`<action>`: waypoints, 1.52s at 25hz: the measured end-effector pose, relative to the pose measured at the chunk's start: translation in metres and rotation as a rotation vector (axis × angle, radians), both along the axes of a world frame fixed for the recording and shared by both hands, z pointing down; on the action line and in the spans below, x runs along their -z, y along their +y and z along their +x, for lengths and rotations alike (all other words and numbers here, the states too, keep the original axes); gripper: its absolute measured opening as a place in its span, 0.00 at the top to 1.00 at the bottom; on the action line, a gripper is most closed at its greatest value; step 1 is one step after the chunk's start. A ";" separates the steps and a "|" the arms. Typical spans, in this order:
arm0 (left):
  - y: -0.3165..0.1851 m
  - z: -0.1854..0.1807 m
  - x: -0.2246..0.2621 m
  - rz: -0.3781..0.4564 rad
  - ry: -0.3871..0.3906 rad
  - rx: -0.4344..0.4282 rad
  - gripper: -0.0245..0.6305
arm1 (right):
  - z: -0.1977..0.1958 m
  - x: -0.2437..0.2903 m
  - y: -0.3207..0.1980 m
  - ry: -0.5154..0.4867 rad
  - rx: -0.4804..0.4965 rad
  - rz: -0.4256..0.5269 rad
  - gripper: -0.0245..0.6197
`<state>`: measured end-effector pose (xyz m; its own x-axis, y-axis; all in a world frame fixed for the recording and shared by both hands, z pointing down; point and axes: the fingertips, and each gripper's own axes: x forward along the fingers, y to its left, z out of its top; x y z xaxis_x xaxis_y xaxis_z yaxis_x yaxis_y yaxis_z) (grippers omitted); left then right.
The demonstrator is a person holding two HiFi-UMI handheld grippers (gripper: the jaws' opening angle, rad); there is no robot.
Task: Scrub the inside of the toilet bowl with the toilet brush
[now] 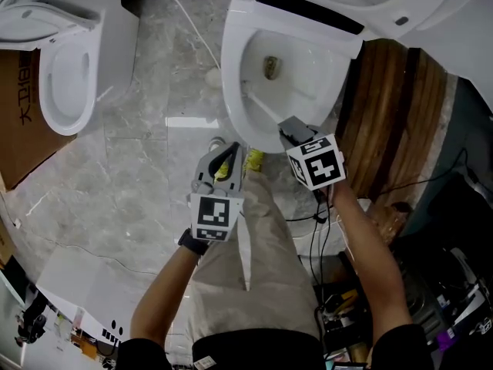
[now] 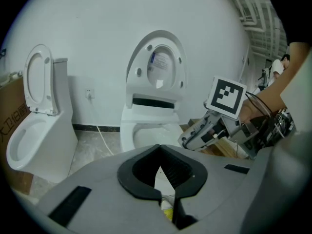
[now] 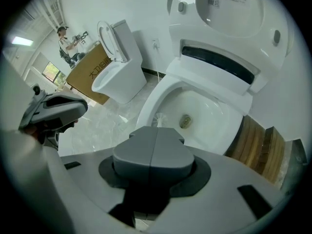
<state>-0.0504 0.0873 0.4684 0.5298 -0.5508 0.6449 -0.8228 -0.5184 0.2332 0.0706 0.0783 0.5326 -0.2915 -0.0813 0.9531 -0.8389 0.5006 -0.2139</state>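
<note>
White porcelain pretty much fills the top of the head view. Far left, at about 10 o'clock, there's a spare toilet (image 1: pixel 108 37) with a cardboard box (image 1: pixel 19 99) beside it, and neither is part of the job.

Moving in, the left gripper (image 1: pixel 228 154) hangs over the grey marble floor (image 1: pixel 146 168), just short of the bowl's near rim. Its jaws are spread with nothing in them. The left gripper view only shows pale cloth and a bit of something yellow through the gap. My guess is it's parked there on purpose: one tool does the scrubbing, so the spare one sits clear of the handle's swing.

At 12 o'clock is the bowl (image 1: pixel 233 83), with the lid (image 1: pixel 385 6) flipped up so the inside is wide open. The brush (image 1: pixel 262 108) is in it. Its head looks to be against the wall at roughly 8 o'clock from the drain (image 1: pixel 271 68), and the handle slants back out over the near rim.

The right gripper (image 1: pixel 286 131) is clamped on the handle's upper end, at about 5 o'clock on the rim. In the right gripper view the jaws meet, with the bristles (image 3: pixel 159 119) poking out just past them. Gripping that high probably keeps the tool out of the wet and gives reach around the wall. Scrubbing looks under way, but I can't tell how much wall is covered.

Off at 3 o'clock is a wooden panel (image 1: pixel 393 106), out of the way.
</note>
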 end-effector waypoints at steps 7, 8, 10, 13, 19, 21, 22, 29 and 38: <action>-0.002 -0.003 0.000 -0.009 0.008 0.005 0.94 | -0.008 -0.002 -0.020 0.006 -0.023 0.051 0.71; -0.002 -0.004 0.000 -0.011 0.006 0.004 0.94 | -0.009 -0.004 -0.023 0.007 -0.033 0.059 0.71; -0.001 -0.008 -0.002 -0.016 0.000 0.002 0.94 | -0.010 -0.005 -0.031 0.007 -0.054 0.073 0.71; -0.002 -0.014 -0.004 -0.023 -0.009 0.008 0.94 | -0.011 -0.008 -0.046 0.010 -0.076 0.098 0.71; -0.007 -0.018 -0.007 -0.034 -0.007 0.020 0.94 | -0.011 -0.016 -0.079 0.002 -0.158 0.142 0.71; -0.009 -0.017 -0.007 -0.033 0.001 0.016 0.94 | -0.013 -0.016 -0.089 0.007 -0.170 0.160 0.71; -0.011 -0.017 -0.007 -0.031 0.004 0.013 0.94 | -0.014 -0.017 -0.093 0.013 -0.170 0.169 0.71; -0.014 -0.023 -0.008 -0.036 0.006 0.015 0.94 | -0.016 -0.020 -0.108 0.084 -0.113 0.210 0.71; -0.019 -0.011 -0.010 -0.031 0.013 -0.020 0.94 | -0.005 -0.018 -0.132 0.207 0.083 0.265 0.71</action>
